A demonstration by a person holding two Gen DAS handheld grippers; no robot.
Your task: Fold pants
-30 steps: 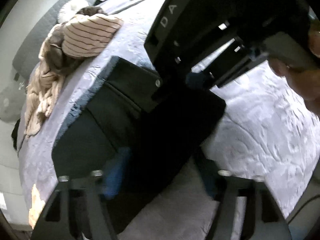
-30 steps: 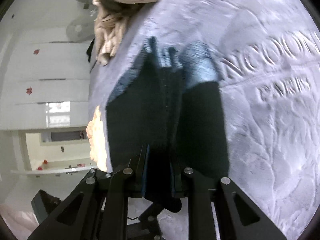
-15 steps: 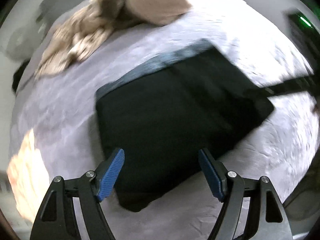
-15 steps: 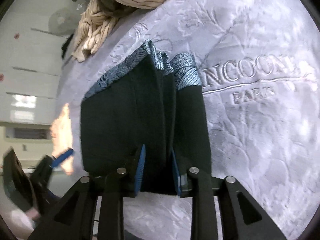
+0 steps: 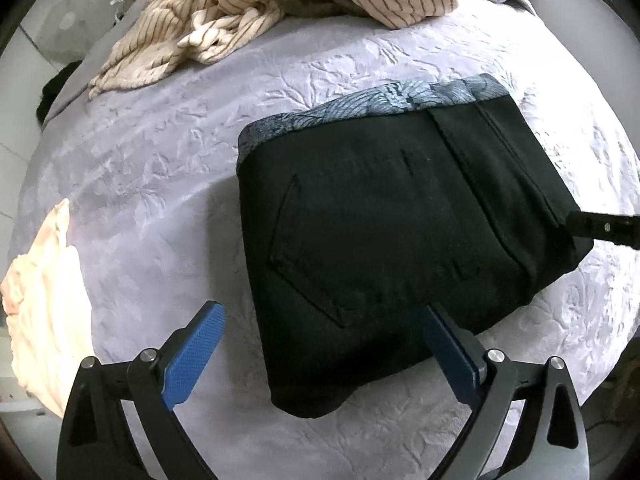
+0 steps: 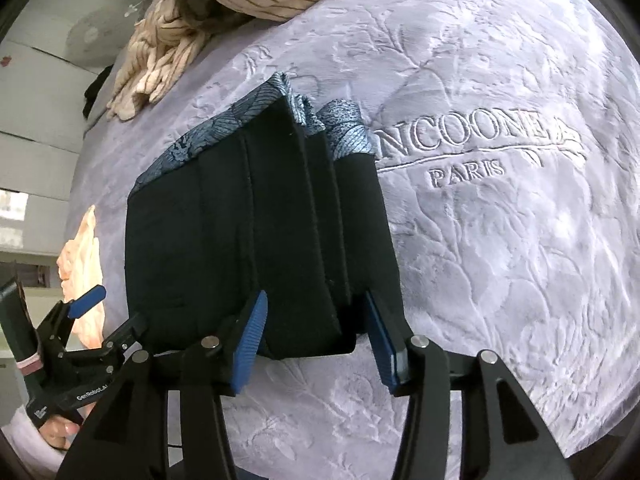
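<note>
nearest the left wrist camera, the left gripper (image 5: pixel 320 340) has its jaws spread wide, the blue pads (image 5: pixel 192 356) hanging over the lavender bedspread (image 5: pixel 152 168) and holding nothing; the right-hand pad sits right at the near edge of the folded black pants (image 5: pixel 392 224), though whether it touches the cloth cannot be told. in the right wrist view, the right gripper (image 6: pixel 316 340) also has its jaws spread, one blue pad on either side of the end of the folded stack, and whether the pads are touching the fabric cannot be told. the pants (image 6: pixel 256 240) lie in a compact rectangular bundle in the middle of the bed, several layers thick, a back pocket outline showing on top and a blue-grey patterned waistband lining (image 5: pixel 372 106) along the far edge. to the left near the bed's edge lies a pale peach cloth (image 5: pixel 40 300). beyond the pants the embossed bedspread carries raised lettering (image 6: pixel 468 152) reading "paris" under a longer word. farthest back, a heap of cream striped clothes (image 5: pixel 248 12) lies crumpled at the far side of the bed.
</note>
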